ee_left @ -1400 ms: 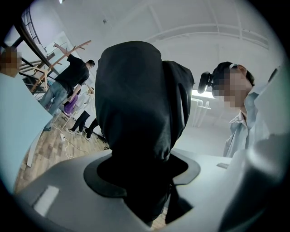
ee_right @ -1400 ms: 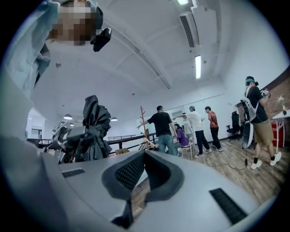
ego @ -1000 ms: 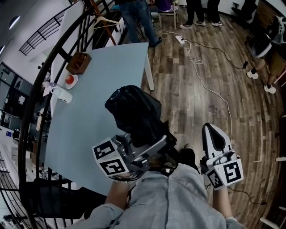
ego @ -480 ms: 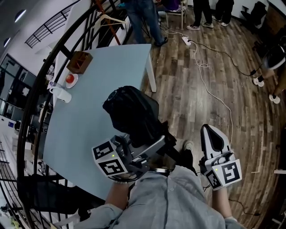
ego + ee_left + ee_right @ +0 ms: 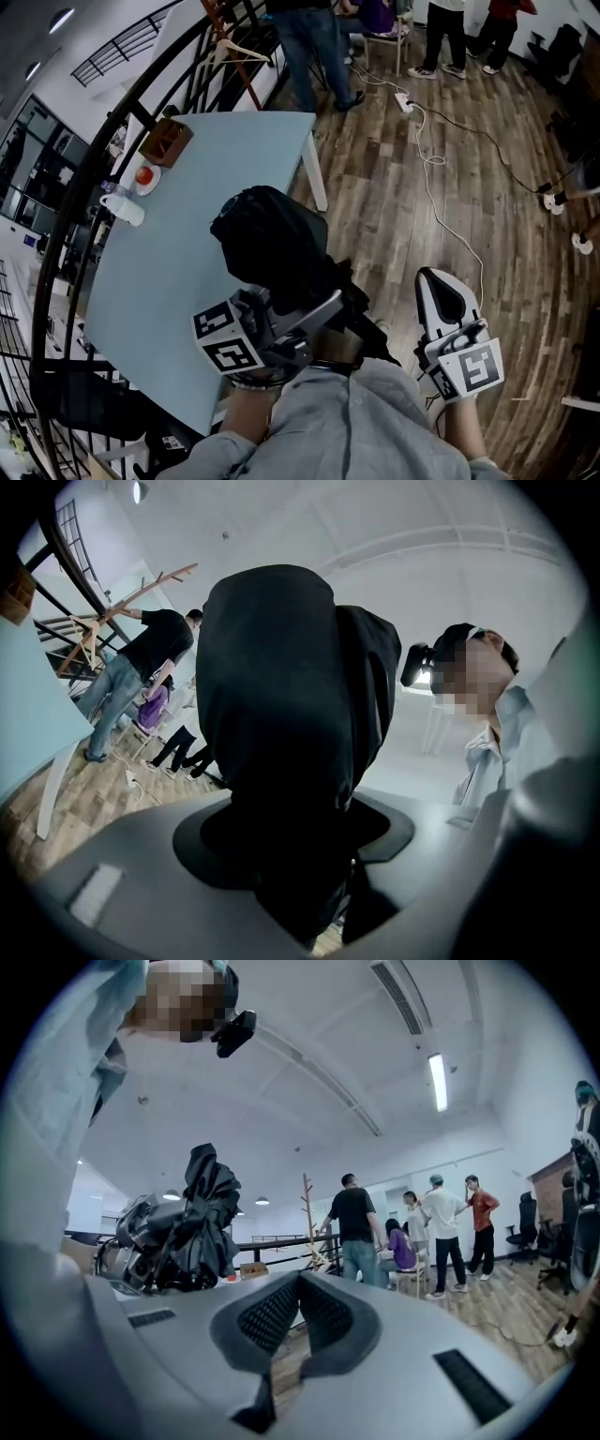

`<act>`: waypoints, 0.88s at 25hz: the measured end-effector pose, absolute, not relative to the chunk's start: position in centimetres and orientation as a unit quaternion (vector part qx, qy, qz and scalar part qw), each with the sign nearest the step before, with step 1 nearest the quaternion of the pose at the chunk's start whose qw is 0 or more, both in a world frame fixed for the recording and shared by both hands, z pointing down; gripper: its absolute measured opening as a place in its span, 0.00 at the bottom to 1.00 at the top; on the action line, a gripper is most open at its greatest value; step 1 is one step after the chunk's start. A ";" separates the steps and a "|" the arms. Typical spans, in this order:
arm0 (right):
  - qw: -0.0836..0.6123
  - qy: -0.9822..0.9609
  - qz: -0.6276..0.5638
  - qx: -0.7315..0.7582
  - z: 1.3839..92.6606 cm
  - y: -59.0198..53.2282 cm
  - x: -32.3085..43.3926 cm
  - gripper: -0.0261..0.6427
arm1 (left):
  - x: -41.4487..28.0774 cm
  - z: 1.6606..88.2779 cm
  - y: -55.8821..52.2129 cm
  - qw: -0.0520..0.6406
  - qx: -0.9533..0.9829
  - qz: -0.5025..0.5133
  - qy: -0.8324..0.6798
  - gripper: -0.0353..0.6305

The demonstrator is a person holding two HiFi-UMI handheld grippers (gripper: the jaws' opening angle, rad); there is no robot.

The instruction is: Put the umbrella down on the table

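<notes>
Head view: the left claw (image 5: pixel 314 314) is gripping the folded black umbrella (image 5: pixel 272 239), which is being held in the air at the near right edge of the pale blue surface (image 5: pixel 178 272). The right claw (image 5: pixel 448 298) is hanging over the wooden floor (image 5: pixel 422 216).

Left gripper view: the jaws are clamping the umbrella's (image 5: pixel 281 696) dark bundle between them.

Right gripper view: the right claw (image 5: pixel 295 1321) is holding nothing, its jaws drawn together, with the umbrella (image 5: pixel 202 1213) showing off to its left.

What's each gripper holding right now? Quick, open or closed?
Left gripper: closed on the umbrella, held above the table's edge.
Right gripper: fingers together, holding nothing.
</notes>
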State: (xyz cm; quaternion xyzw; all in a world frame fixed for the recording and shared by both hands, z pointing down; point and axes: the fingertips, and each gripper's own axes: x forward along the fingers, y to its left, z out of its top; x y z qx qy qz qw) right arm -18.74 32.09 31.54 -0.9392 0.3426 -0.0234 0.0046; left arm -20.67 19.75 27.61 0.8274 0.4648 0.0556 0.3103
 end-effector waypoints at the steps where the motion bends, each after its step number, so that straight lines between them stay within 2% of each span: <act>1: 0.009 0.346 -0.025 -0.938 31.5 32.8 -17.7 0.04 | -19.8 27.5 20.4 0.312 0.829 0.053 0.462 0.43; 11: 0.010 0.385 -0.014 -0.923 31.4 38.3 -9.9 0.04 | -13.6 27.1 25.2 0.306 0.853 0.028 0.422 0.43; 22: 0.023 0.429 -0.007 -0.903 31.1 37.8 -6.8 0.04 | -12.0 26.9 25.1 0.298 0.878 0.015 0.373 0.43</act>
